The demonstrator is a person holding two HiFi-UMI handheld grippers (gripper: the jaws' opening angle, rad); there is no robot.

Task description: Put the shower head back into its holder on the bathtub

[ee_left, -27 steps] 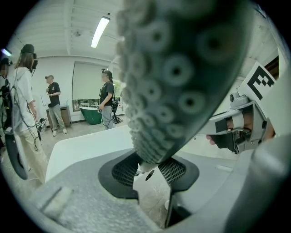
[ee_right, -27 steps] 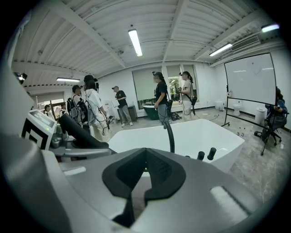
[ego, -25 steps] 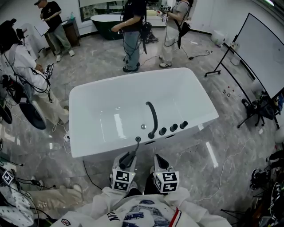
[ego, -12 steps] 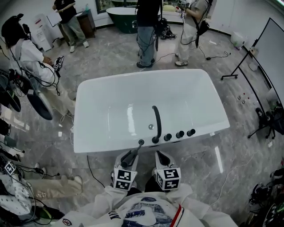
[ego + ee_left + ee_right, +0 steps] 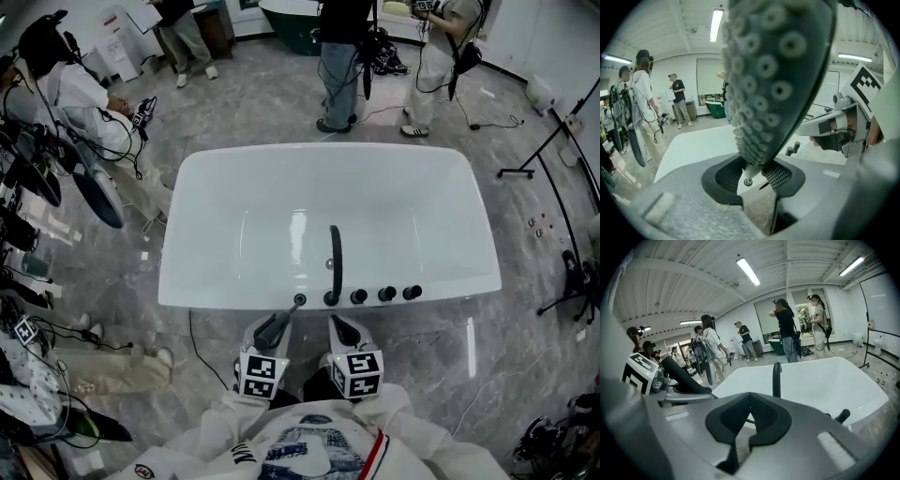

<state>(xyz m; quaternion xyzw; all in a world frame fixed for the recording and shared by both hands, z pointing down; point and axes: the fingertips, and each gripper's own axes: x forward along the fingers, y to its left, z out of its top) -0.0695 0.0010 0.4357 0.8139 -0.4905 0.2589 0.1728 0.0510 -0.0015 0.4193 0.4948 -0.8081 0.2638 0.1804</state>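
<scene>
The left gripper point(image 5: 752, 172) has its jaws set wide on the narrow end of the dark grey plastic shower head point(image 5: 773, 79). The head's nozzle-studded spray face rises toward the camera and fills the left gripper view. The right gripper point(image 5: 749, 423) hangs just beside it with its jaws drawn together on nothing. In the head view the shower head's narrow end points at the small round dark holder point(image 5: 300, 300) on the near rim of the white oval bathtub point(image 5: 216, 295), close to it but not yet seated. So the pick-up looks done, and lining up and lowering the handle into the holder are left. Along the same rim, to the right of the holder, stand the black curved spout point(image 5: 335, 262) and three black round knobs point(image 5: 386, 293). No brand shows on the tub or fittings. The black-and-white square markers point(image 5: 259, 377) on the gripper cubes carry patterns, not words, and the dark lettering on the person's white top is too small to read.
</scene>
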